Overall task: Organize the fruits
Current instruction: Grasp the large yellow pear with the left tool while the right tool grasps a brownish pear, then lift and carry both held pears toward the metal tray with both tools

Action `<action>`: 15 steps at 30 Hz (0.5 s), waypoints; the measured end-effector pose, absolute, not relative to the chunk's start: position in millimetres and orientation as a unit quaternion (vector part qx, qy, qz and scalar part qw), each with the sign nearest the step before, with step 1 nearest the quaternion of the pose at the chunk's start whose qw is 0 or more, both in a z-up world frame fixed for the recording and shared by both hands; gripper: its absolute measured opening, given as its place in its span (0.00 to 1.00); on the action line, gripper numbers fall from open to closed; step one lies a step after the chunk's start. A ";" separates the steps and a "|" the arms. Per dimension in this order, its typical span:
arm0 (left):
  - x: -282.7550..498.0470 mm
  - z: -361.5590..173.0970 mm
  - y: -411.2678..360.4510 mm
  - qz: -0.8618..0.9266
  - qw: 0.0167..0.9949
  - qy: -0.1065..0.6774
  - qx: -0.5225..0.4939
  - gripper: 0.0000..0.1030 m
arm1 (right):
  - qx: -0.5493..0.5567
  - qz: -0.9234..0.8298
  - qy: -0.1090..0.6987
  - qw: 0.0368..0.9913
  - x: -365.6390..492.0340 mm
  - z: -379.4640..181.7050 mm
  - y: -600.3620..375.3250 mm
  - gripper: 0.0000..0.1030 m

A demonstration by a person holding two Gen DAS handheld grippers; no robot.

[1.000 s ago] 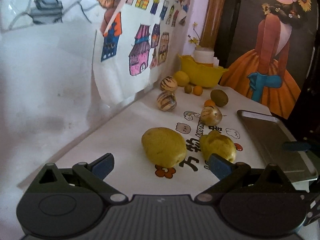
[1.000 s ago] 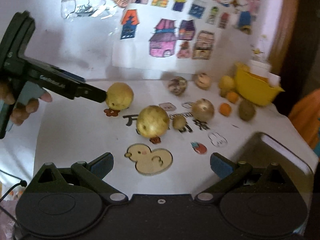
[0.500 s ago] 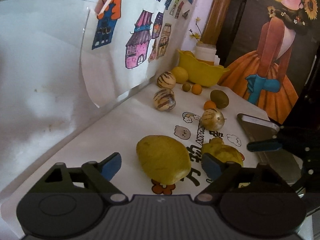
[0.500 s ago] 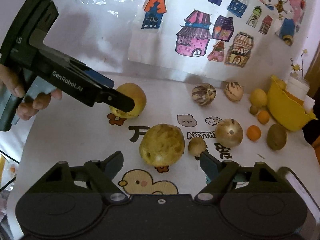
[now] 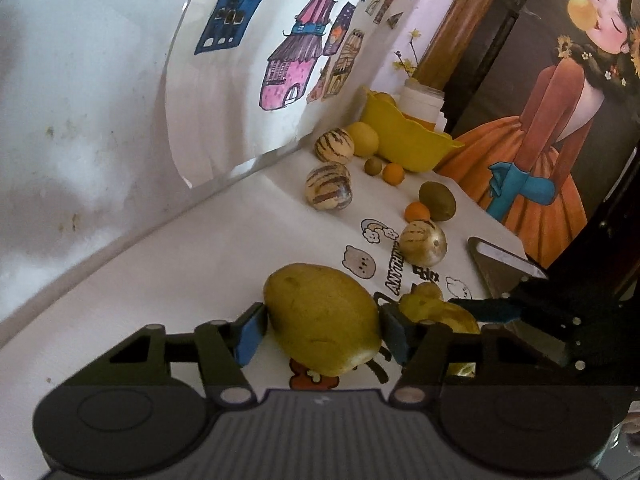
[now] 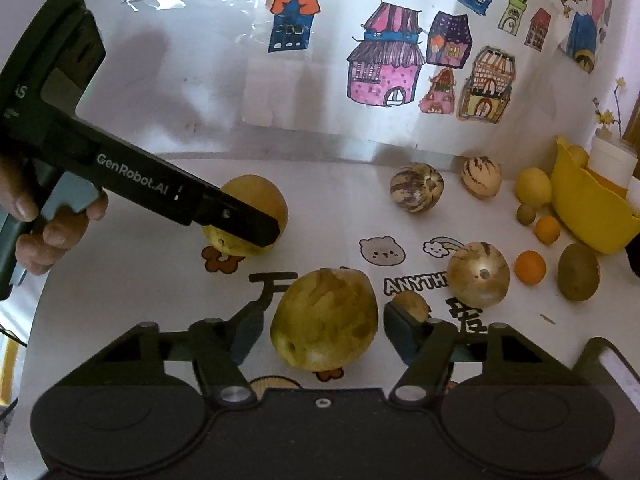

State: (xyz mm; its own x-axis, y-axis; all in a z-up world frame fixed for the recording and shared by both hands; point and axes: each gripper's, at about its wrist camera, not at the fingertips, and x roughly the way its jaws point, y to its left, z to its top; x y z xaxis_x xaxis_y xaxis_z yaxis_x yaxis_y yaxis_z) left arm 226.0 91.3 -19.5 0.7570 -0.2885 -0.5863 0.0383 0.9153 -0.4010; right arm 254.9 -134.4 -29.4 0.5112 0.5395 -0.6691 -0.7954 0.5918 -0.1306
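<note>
Two large yellow fruits lie on the white printed mat. My left gripper (image 5: 322,330) straddles the left yellow fruit (image 5: 322,322); its blue pads touch or nearly touch both sides, and the fruit still rests on the mat. It also shows in the right wrist view (image 6: 256,212), partly behind the left gripper. My right gripper (image 6: 320,336) is open around the mottled yellow fruit (image 6: 324,324), with gaps on both sides. A small brown fruit (image 6: 410,304) sits by its right finger.
Striped melons (image 6: 416,192), oranges (image 6: 530,267), a kiwi (image 6: 579,277), a lemon (image 6: 533,186) and a golden round fruit (image 6: 478,274) lie further right. A yellow bowl (image 6: 588,208) stands at the back right. A metal tray (image 5: 504,268) lies at the right edge.
Both grippers have moved forward over their yellow fruits. The left jaws have narrowed onto the left fruit; the right jaws now flank the mottled fruit.
</note>
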 end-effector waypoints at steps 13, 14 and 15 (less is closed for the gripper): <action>230.3 -19.8 89.2 -0.088 0.917 0.339 -0.189 0.64 | -0.206 0.390 0.311 0.842 263.3 -35.8 -130.9 0.57; 230.3 -20.6 89.5 -0.088 0.916 0.340 -0.193 0.64 | -0.203 0.390 0.311 0.843 263.7 -36.1 -131.1 0.57; 231.2 -21.4 89.9 -0.089 0.915 0.341 -0.197 0.64 | -0.201 0.389 0.311 0.843 263.8 -36.2 -131.5 0.57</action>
State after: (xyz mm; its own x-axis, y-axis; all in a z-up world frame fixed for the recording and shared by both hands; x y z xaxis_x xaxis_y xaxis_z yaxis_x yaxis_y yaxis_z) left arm 231.2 89.9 -21.4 0.7512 -0.2977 -0.5892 0.0293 0.9067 -0.4207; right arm 263.8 -131.5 -36.2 0.5030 0.5312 -0.6818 -0.7817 0.6161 -0.0966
